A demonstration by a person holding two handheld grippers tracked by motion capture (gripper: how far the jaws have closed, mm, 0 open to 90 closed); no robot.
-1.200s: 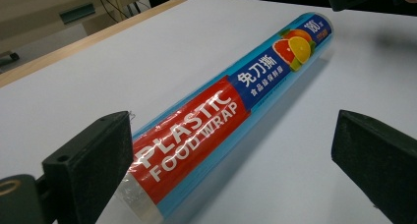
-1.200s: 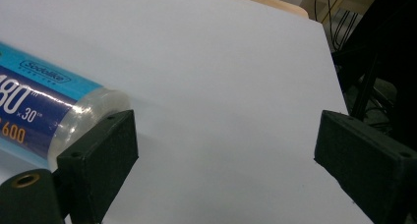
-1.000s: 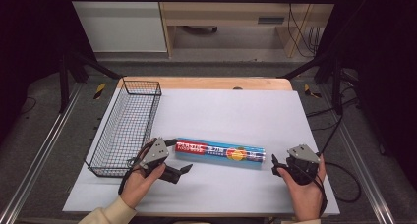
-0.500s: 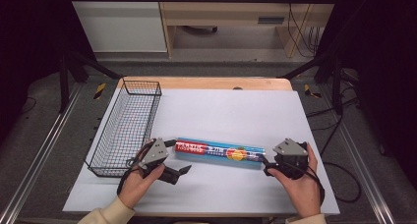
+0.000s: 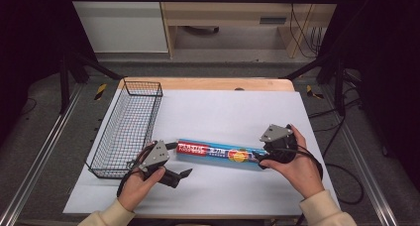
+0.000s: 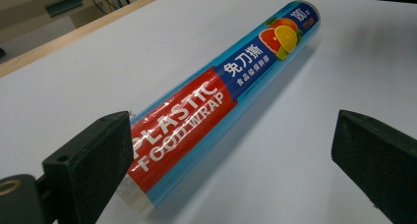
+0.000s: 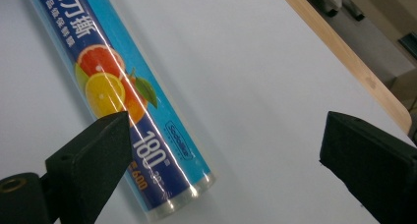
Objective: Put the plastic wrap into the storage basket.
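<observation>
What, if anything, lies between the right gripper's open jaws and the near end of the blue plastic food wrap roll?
Nothing visible does. The right gripper sits open at the end of the blue plastic food wrap roll, with bare white table surface around it.

White bench (image 5: 228, 112) lies bare beyond the roll (image 5: 218, 151), open passage to its far edge; wire basket (image 5: 130, 127) walls off the left side; the roll itself bars the strip between left tool (image 5: 181, 159) and right tool (image 5: 260, 159).
</observation>
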